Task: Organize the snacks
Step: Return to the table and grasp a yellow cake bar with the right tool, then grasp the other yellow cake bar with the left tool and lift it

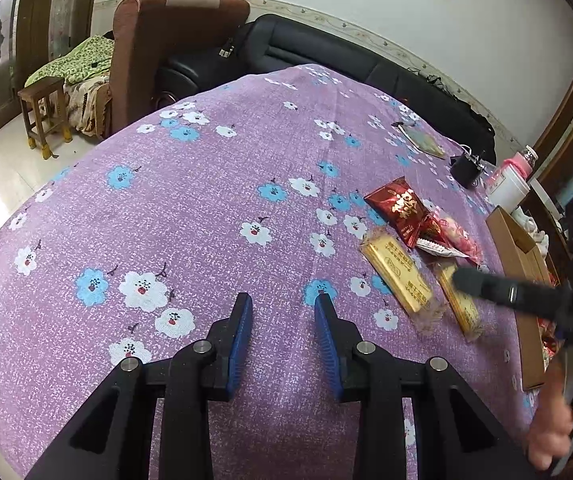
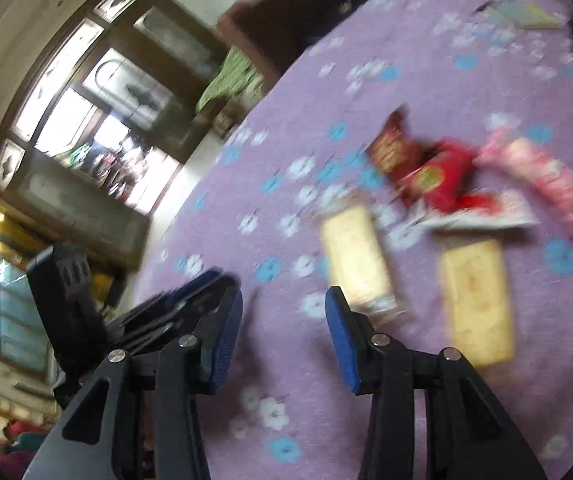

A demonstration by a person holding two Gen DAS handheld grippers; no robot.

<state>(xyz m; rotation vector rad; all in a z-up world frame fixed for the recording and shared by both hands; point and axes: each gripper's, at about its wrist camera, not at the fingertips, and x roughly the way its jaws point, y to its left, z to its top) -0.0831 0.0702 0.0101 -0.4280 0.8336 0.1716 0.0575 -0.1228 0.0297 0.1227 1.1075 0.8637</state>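
The right wrist view is motion-blurred; a cardboard box (image 1: 518,256) is cut off at the left wrist view's edge.

A brown armchair (image 1: 154,52) stands at eleven o'clock beyond the purple flowered surface (image 1: 190,208), a wooden stool (image 1: 44,114) just beside it at ten, a black sofa (image 1: 326,50) at twelve.

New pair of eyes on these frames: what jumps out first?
The purple floral tablecloth fills both views. On its right side lies a small cluster of snacks: two gold bars side by side, with a dark red packet and a pink packet just behind them. The left gripper stands open over bare cloth, and the right gripper is open near the gold bars, its view motion-blurred.
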